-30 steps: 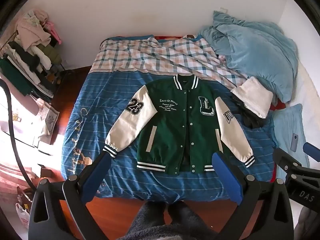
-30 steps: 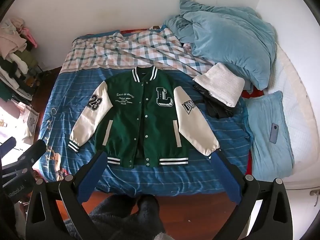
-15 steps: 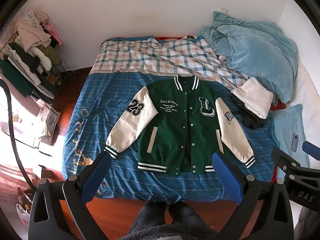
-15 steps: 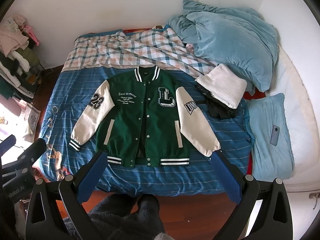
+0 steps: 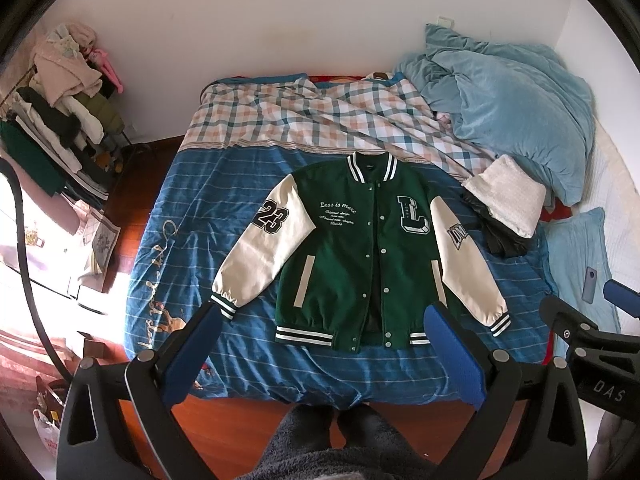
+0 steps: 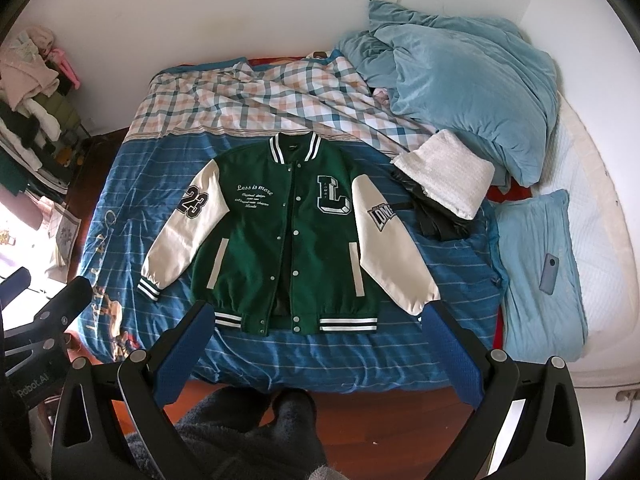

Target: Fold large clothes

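Left of the jacket (image 5: 360, 256), against the wall: a rack of heaped clothes (image 5: 60, 120), well apart from it. Next, the "23" sleeve (image 5: 260, 252), cream, angled outward, its striped cuff lying on the blue striped bedsheet (image 5: 168, 240). Centre: the jacket itself, green varsity type, laid face up and flat on the bed, collar toward the wall, hem toward the foot edge; long axis runs collar to hem, straight away from the onlooker's side. Behind the collar: a checked quilt (image 5: 304, 116). Right of the jacket: the second sleeve (image 6: 392, 248), then a folded white cloth (image 6: 444, 172) atop dark garments, just beside that sleeve; further right, a pale blue duvet (image 6: 460, 76) and a phone (image 6: 549, 274).

Left gripper (image 5: 320, 350): fingers spread wide, holding nothing, poised short of the hem, nearer the "23" sleeve. Right gripper (image 6: 316, 344): fingers likewise spread and empty, nearer the opposite sleeve. Judgement: folding not yet begun; each sleeve suits the hand on its own side.
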